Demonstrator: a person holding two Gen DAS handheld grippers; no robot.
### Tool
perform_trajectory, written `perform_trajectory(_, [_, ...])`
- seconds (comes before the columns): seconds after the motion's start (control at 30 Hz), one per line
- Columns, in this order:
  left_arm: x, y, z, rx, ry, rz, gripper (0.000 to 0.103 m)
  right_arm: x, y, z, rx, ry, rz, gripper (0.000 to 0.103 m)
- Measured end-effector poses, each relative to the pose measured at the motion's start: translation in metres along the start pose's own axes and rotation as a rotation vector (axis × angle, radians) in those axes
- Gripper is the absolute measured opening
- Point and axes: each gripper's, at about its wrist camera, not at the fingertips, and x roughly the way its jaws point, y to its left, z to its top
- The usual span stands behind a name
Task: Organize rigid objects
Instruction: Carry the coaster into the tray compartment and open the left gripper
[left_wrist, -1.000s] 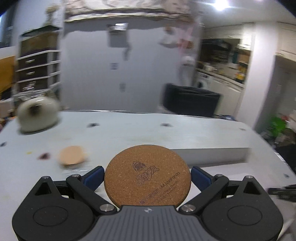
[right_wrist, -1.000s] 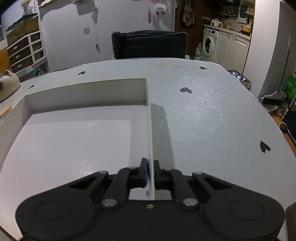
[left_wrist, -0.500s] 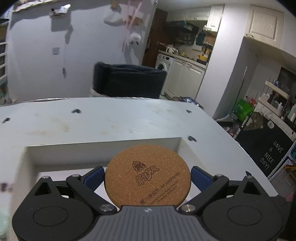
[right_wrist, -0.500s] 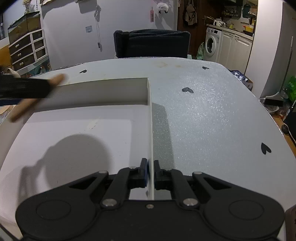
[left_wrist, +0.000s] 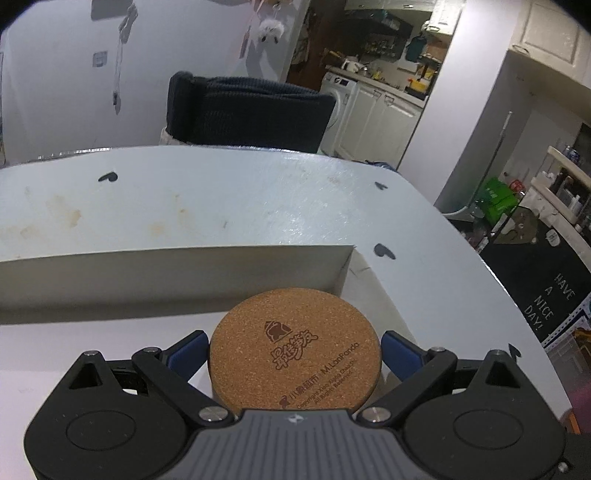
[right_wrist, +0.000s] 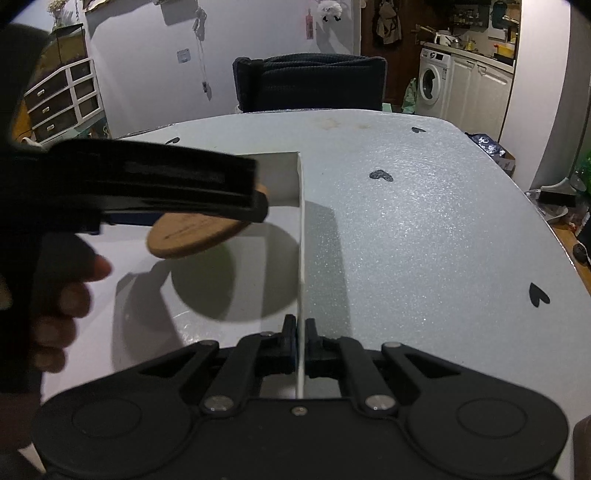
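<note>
My left gripper (left_wrist: 294, 350) is shut on a round cork coaster (left_wrist: 295, 349) with dark printed lettering, held flat above the inside of a shallow white box (left_wrist: 177, 266), near its far right corner. In the right wrist view the coaster (right_wrist: 195, 232) hangs under the left gripper (right_wrist: 207, 218) over the box floor and casts a round shadow. My right gripper (right_wrist: 300, 332) is shut on the box's right wall (right_wrist: 301, 236), pinching its near end.
The box lies on a white table (right_wrist: 424, 229) with small black heart marks. A dark chair back (right_wrist: 310, 83) stands behind the far edge. A washing machine (right_wrist: 432, 86) and cabinets are at the right. A hand (right_wrist: 62, 291) holds the left gripper's handle.
My left gripper has swung right with the coaster, from beside the box to over its far right corner. My right gripper has kept its hold on the box wall.
</note>
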Motion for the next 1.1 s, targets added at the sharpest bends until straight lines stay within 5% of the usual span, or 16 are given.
perform_trajectory(0.77, [0.011, 0.001, 0.003, -0.092, 0.037, -0.010, 0.103, -0.019, -0.002, -0.019, 0.032, 0.019, 0.010, 0.004])
perform_trajectory(1.1, [-0.048, 0.005, -0.011, -0.015, -0.046, -0.031, 0.103, -0.023, -0.001, -0.025, 0.033, -0.003, 0.007, 0.004])
